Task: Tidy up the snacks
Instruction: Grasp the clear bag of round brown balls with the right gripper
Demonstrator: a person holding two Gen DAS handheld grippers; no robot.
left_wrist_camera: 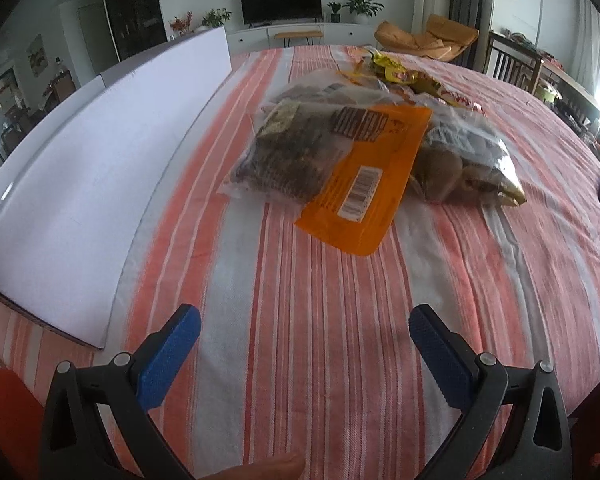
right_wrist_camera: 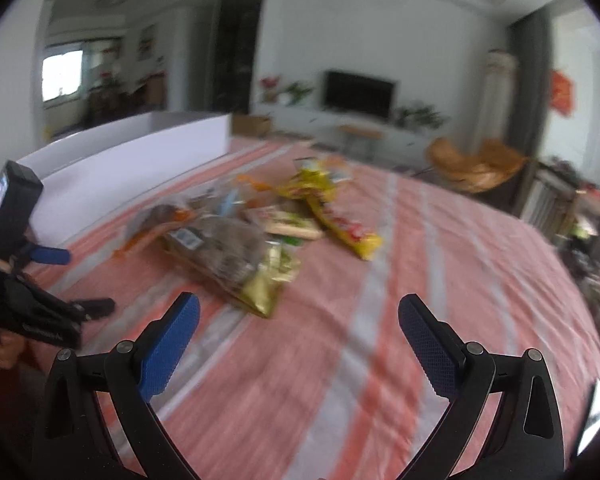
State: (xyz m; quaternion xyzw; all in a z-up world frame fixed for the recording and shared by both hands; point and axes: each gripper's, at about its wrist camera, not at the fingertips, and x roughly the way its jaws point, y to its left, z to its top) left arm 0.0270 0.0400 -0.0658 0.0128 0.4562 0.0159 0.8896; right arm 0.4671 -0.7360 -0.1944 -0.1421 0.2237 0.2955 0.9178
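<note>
A white box (left_wrist_camera: 100, 168) stands along the left edge of the surface (left_wrist_camera: 300, 320), which is covered with a cloth striped in orange-red and white. Its long white wall runs away toward the far end of the room. To the right of the box, well apart from it, the snacks lie in one loose pile near the middle of the cloth. At the near left of the pile is an orange packet (left_wrist_camera: 364, 184) with a barcode label, overlapping a clear bag of dark snacks (left_wrist_camera: 284, 152). Just beside these, to the right, lies a clear bag of brown pieces with a gold end (left_wrist_camera: 460, 168). Behind them, farther back, are yellow packets (left_wrist_camera: 392, 70). Beyond the surface stand a television (left_wrist_camera: 281, 2), potted plants and an orange chair (left_wrist_camera: 428, 38).

The left tool (left_wrist_camera: 304, 340) hovers low over bare cloth, short of the pile, pointing toward the orange packet. Its blue pads stand wide apart with nothing between them. A fingertip shows at the lower edge of that view.

The right tool (right_wrist_camera: 298, 332) hovers over the cloth on the near right of the pile; this view is blurred. Its blue pads are likewise spread wide, touching nothing. The left tool shows at the left edge of this view, held in a hand (right_wrist_camera: 0, 350).
</note>
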